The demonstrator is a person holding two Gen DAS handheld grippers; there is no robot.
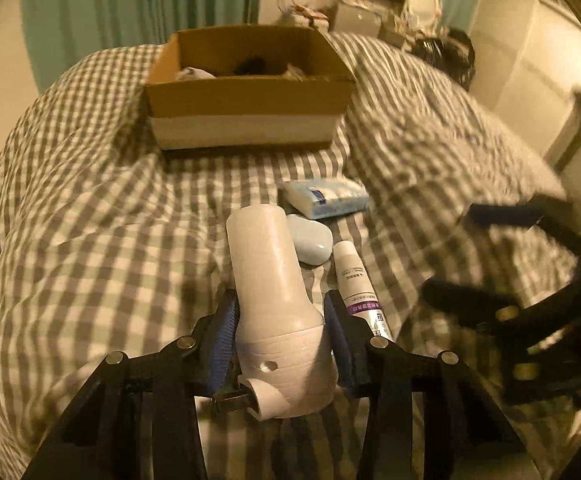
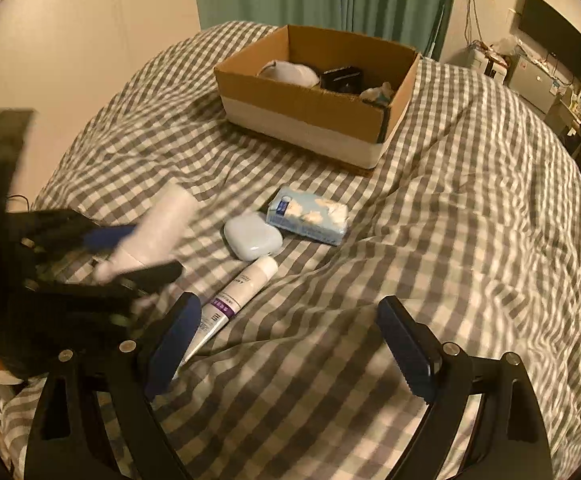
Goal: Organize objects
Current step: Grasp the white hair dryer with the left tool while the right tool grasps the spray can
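The left hand-held gripper (image 1: 280, 332) pinches a white bottle (image 1: 268, 280) above the bed (image 1: 90, 240); the right hand-held gripper (image 2: 290, 340) hangs spread and empty. Beyond lie a tube (image 2: 238, 292), pale case (image 2: 252, 237) and tissue pack (image 2: 310, 216). The cardboard box (image 2: 310, 116) walls half-hide its contents.

In the right wrist view the left gripper (image 2: 130, 252) and the white bottle (image 2: 158, 228) between its fingers are smeared by motion blur, so the contact of the pads cannot be made out there. In the left wrist view the right gripper (image 1: 486, 256) is blurred and cut off by the picture's right edge, and the lower end of the white tube (image 1: 356, 280) is hidden behind a blue pad beside the bottle. Inside the cardboard box (image 1: 246, 100) only dark and pale shapes are seen above the near wall, too indistinct to be identified.
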